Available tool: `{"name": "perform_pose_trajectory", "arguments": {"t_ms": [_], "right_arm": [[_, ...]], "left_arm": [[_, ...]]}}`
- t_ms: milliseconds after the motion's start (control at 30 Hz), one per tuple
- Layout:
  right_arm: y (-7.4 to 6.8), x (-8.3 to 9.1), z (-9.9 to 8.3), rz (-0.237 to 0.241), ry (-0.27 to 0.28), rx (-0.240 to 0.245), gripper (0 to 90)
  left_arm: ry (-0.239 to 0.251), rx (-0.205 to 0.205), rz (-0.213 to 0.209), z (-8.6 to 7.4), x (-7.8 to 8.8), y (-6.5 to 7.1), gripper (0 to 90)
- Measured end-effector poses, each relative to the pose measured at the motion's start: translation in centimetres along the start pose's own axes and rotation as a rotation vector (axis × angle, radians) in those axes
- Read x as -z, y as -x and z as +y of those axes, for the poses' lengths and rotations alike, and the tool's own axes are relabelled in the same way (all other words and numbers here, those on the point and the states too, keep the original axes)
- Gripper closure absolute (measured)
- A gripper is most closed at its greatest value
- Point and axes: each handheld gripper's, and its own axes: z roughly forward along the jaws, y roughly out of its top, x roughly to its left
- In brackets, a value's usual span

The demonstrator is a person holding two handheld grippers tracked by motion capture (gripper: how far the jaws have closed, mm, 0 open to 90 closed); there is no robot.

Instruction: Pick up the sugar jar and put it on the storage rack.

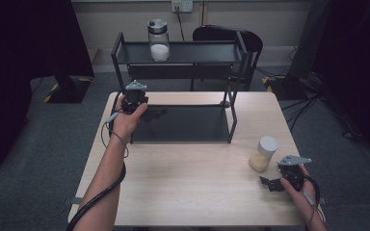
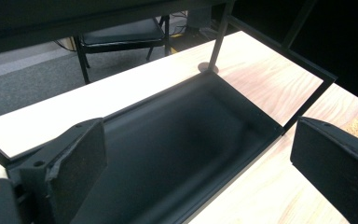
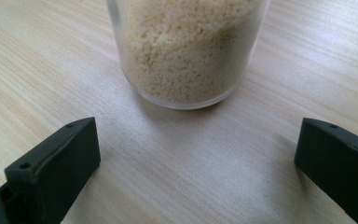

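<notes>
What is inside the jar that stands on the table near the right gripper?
The jar holds pale yellow grains that fill its lower part, seen through the clear wall. A white lid covers the top, so the surface of the grains from above is hidden.

The table (image 1: 188,183) looks like pale wood, smooth, with fine grain lines. The rack (image 1: 180,122) is black metal, matt. The jar (image 3: 186,51) is clear plastic or glass, shiny, full of rough yellow grains. The right gripper (image 3: 196,168) has 2 dull black plastic jaws

no readable text, labels or numbers anywhere
</notes>
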Motion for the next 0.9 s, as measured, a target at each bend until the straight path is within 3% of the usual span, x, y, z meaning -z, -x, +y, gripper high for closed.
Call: {"name": "perform_pose_trajectory", "arguments": {"t_ms": [900], "right_arm": [[0.0,0.0,0.0,0.000,0.000,0.000,0.0]], "left_arm": [[-0.016,0.027,-0.037,-5.4,-2.5,0.0,3.3]]}}
